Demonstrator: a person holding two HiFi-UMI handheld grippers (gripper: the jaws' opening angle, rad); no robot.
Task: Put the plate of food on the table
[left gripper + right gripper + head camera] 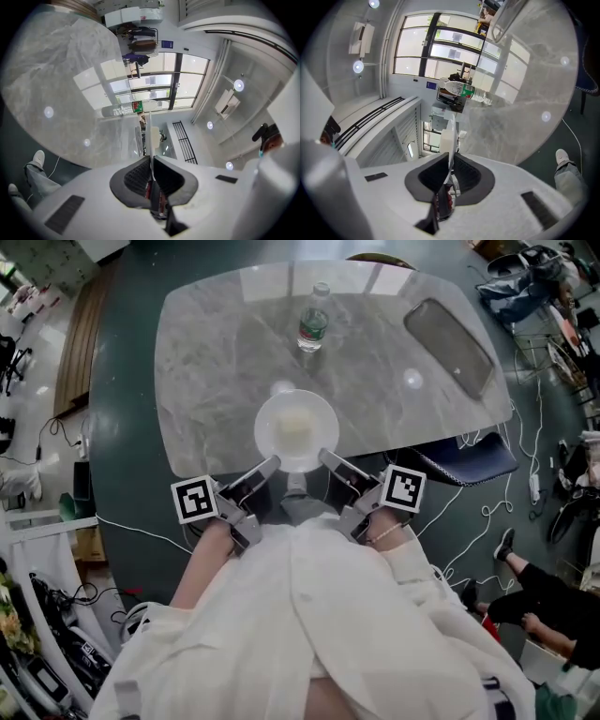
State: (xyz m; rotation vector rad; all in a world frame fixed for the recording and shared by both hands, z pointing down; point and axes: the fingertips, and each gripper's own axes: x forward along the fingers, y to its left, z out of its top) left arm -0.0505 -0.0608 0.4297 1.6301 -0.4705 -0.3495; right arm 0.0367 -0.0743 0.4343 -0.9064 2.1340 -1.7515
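The plate of food (pixel 296 430) is at the near rim of the marble bench (pixel 206 381), with bare top all round it. A water bottle (pixel 314 320) stands upright well beyond, toward the far edge, and a dark tray (pixel 450 345) lies off by the far right corner. The left gripper (pixel 270 466) and right gripper (pixel 328 458) flank the plate's near side, each with its fingers (pixel 136 178) clenched on the thin rim; whether the plate rests on the bench or hangs just above it I cannot tell.
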